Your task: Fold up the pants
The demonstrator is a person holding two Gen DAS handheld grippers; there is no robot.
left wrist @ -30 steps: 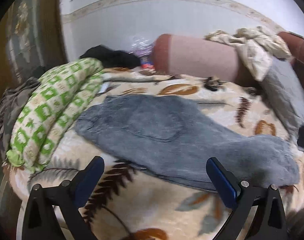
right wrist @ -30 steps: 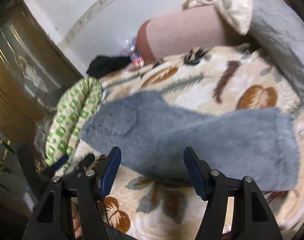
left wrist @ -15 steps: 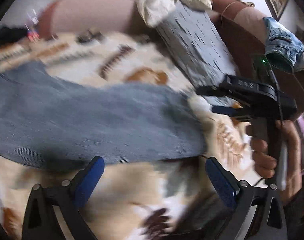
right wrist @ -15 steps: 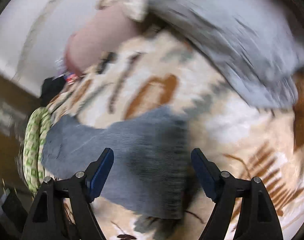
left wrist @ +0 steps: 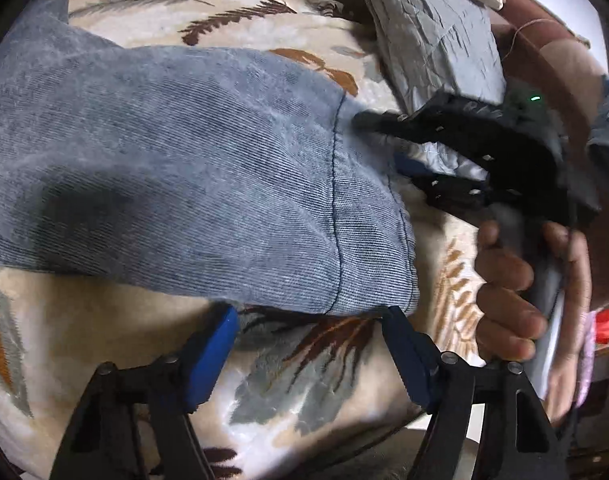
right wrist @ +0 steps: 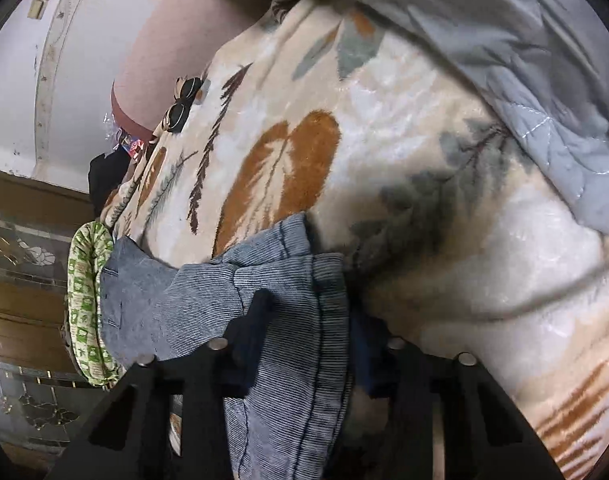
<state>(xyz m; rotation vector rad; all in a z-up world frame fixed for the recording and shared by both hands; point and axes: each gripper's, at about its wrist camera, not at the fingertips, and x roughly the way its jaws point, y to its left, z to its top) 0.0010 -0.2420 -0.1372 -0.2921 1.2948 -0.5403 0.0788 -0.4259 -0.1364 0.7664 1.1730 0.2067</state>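
Grey-blue denim pants (left wrist: 176, 168) lie flat on a cream blanket with a leaf pattern (left wrist: 104, 344); their hem end points right. My left gripper (left wrist: 308, 340) is open, its blue fingers just at the near corner of the hem, with no cloth between them. My right gripper (left wrist: 388, 144) reaches onto the far corner of the hem. In the right wrist view the hem cloth (right wrist: 296, 320) lies bunched between the fingers of the right gripper (right wrist: 304, 336), which look closed on it.
A grey quilt (left wrist: 432, 28) lies folded at the back right, close to the right gripper. A pink bolster (right wrist: 164, 48), a green patterned roll (right wrist: 84, 300) and a dark hair clip (right wrist: 182, 104) sit toward the bed's far end. Wooden doors stand beyond.
Both grippers swung from the middle of the pants to the hem end and dropped close to it. The right gripper's fingers have closed onto the hem; the left has narrowed but stays open.
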